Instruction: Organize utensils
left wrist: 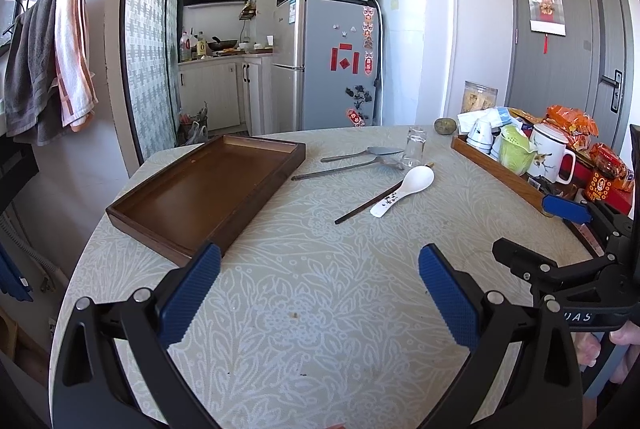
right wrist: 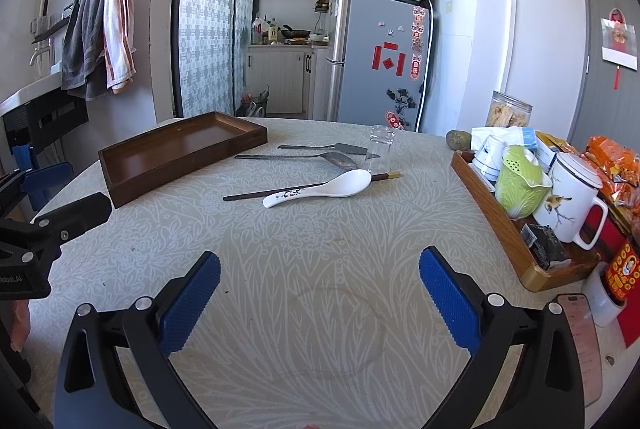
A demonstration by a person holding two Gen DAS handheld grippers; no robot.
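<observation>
An empty dark wooden tray (left wrist: pixel 208 189) (right wrist: pixel 176 153) lies at the table's left. To its right lie a white ceramic spoon (left wrist: pixel 404 191) (right wrist: pixel 320 188), a dark chopstick (left wrist: pixel 368 203) (right wrist: pixel 276 192), a metal spoon (left wrist: pixel 340 168) (right wrist: pixel 300 157) and a metal spatula (left wrist: pixel 360 154) (right wrist: pixel 324 148). A clear glass (left wrist: pixel 415 146) (right wrist: pixel 380 149) stands among them. My left gripper (left wrist: pixel 320 289) is open and empty above the near table. My right gripper (right wrist: pixel 320 289) is open and empty too. Each gripper shows at the edge of the other's view.
A second wooden tray (left wrist: pixel 496 169) (right wrist: pixel 492 213) at the right holds cups, a green pot (right wrist: pixel 520 181) and a white mug (right wrist: pixel 572 205). Snack packets (right wrist: pixel 612 157), a jar (right wrist: pixel 510 109) and a phone (right wrist: pixel 580 333) crowd the right edge. A fridge stands behind the table.
</observation>
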